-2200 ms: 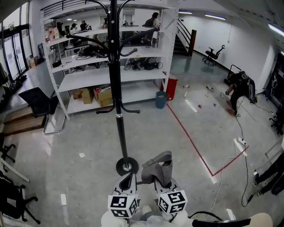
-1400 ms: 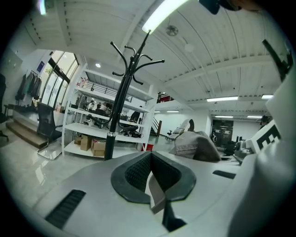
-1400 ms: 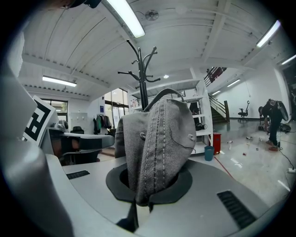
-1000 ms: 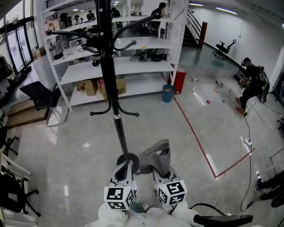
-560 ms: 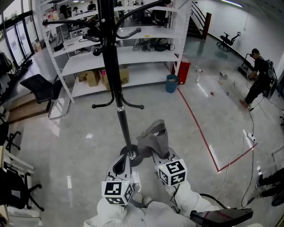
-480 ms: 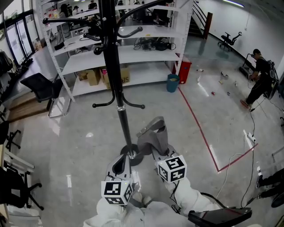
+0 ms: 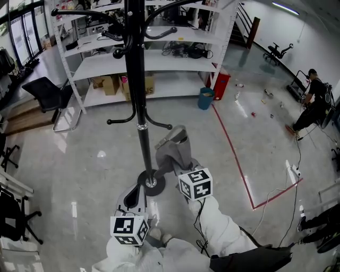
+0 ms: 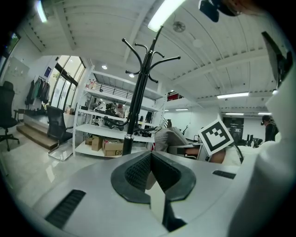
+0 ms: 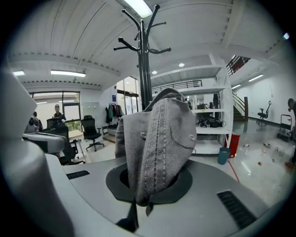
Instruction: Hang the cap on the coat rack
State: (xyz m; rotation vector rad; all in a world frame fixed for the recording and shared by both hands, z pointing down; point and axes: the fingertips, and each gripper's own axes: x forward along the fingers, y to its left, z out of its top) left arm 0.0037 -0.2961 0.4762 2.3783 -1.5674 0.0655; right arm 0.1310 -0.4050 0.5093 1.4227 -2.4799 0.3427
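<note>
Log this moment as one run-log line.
stage: cap held near coat rack | right gripper: shut on cap | left gripper: shut, empty | cap: not yet hung

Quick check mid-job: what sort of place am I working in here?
Most likely an open-plan workshop or lab-style office. There is tall white metal shelving holding cardboard boxes, a black office chair, and a red tape line marked on the polished grey concrete floor.

You stand on a glossy grey floor crossed by a red line. Ahead, white shelves hold boxes; a black chair sits left, stairs right. A tube light glows overhead.
</note>
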